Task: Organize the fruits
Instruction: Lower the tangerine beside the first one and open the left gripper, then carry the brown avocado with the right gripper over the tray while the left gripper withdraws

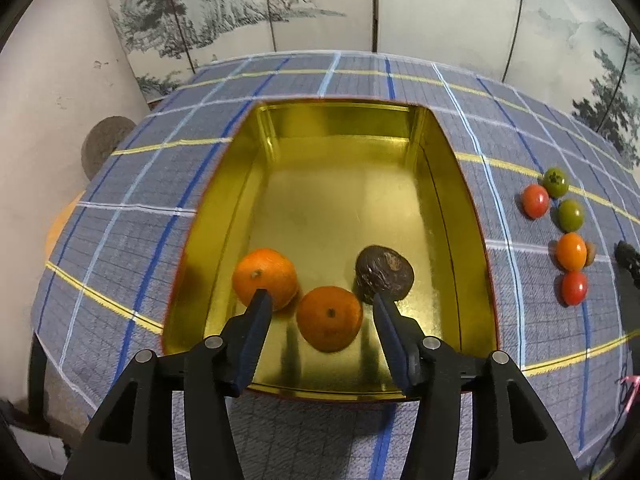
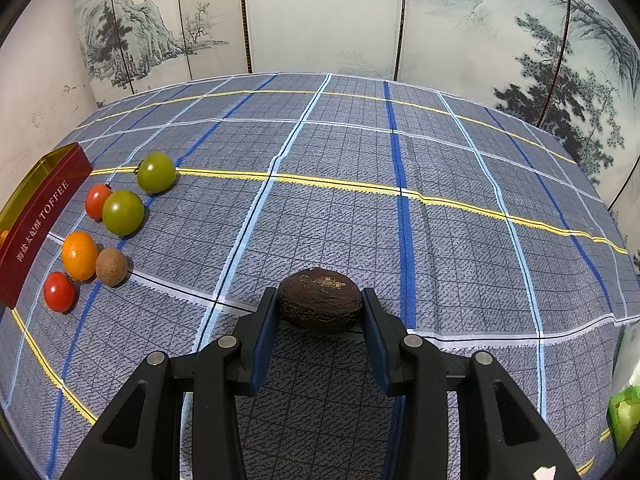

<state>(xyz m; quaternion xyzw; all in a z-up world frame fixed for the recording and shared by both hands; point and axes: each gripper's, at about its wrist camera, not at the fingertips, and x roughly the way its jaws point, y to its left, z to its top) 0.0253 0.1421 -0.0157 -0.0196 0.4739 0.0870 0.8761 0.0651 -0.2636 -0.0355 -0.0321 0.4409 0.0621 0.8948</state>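
Observation:
In the left wrist view a gold tin (image 1: 460, 184) holds two oranges (image 1: 265, 278) (image 1: 329, 318) and a dark wrinkled fruit (image 1: 384, 272). My left gripper (image 1: 320, 300) is open above the tin's near end, and the nearer orange lies between its fingers, untouched. In the right wrist view my right gripper (image 2: 320, 300) has its fingers against both sides of a second dark wrinkled fruit (image 2: 320, 300) that rests on the checked cloth. A cluster of small fruits lies beside the tin (image 2: 36, 216): two green tomatoes (image 2: 156, 172) (image 2: 123, 213), red tomatoes (image 2: 97, 201) (image 2: 59, 292), an orange (image 2: 79, 256) and a brown fruit (image 2: 111, 266).
The blue checked tablecloth (image 2: 400, 160) covers the table. A painted folding screen (image 2: 320, 16) stands behind it. A green packet (image 2: 624, 412) lies at the right edge. The fruit cluster also shows in the left wrist view (image 1: 568, 232), with a dark object (image 1: 628, 256) beyond it.

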